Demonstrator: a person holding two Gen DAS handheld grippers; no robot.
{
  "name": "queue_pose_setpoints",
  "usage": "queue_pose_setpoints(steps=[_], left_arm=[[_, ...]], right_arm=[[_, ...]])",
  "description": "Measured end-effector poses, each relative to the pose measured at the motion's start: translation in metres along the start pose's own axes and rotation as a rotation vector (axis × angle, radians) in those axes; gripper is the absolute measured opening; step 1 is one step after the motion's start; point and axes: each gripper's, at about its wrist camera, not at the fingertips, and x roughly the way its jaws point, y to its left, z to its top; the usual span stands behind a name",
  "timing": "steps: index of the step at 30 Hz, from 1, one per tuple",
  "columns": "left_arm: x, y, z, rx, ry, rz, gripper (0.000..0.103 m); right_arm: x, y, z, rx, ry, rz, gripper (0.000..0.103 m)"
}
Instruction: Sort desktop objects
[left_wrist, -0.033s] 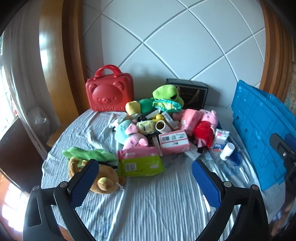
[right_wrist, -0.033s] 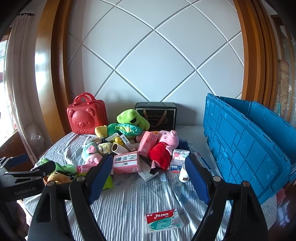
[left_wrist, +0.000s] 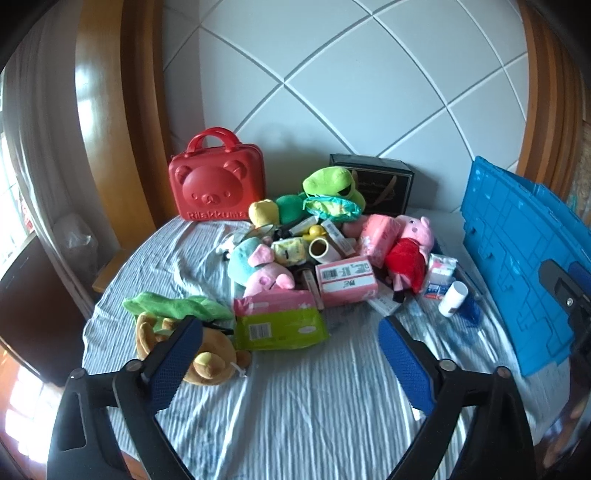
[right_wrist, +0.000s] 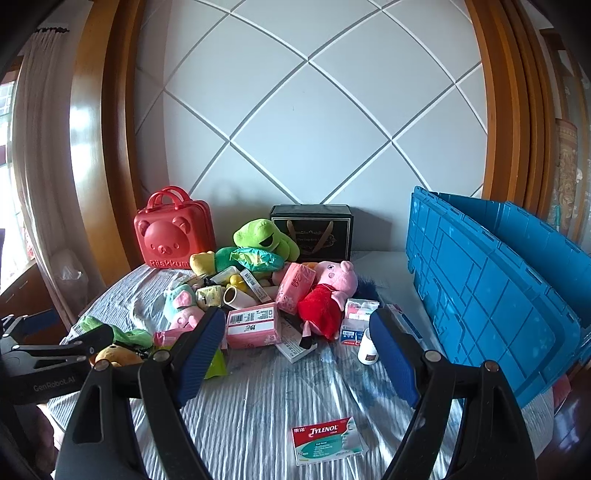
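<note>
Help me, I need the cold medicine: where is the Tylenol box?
In the right wrist view, the Tylenol box lies flat on the striped cloth, alone, nearer the camera than the toy pile.

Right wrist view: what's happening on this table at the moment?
Nothing is being handled yet. The right tool and left tool both hover open and empty over the striped tablecloth. A pile of plush toys and boxes, including a pig plush, sits unsorted between the red bear case and blue crate. A Tylenol box lies apart, nearest.
</note>
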Motion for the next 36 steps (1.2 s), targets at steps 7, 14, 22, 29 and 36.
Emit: queue_pose_setpoints(steps=[7, 14, 22, 29, 36], left_arm=[[0.023, 0.006, -0.011, -0.016, 0.037, -0.084, 0.082], [0.031, -0.005, -0.02, 0.033, 0.087, -0.123, 0.087], [0.03, -0.018, -0.019, 0.06, 0.08, -0.055, 0.088], [0.036, -0.021, -0.023, 0.089, 0.015, 0.061, 0.088], [0.053, -0.018, -0.025, 0.1, 0.05, 0.093, 0.088]], right_arm=[[0.007, 0.001, 0.002, -0.019, 0.015, -0.009, 0.08], [0.013, 0.006, 0.001, -0.011, 0.012, 0.003, 0.08], [0.022, 0.007, 0.0, -0.007, 0.021, 0.016, 0.08], [0.032, 0.006, -0.008, -0.042, 0.056, 0.032, 0.08], [0.046, 0.007, -0.021, -0.052, 0.103, 0.026, 0.08]])
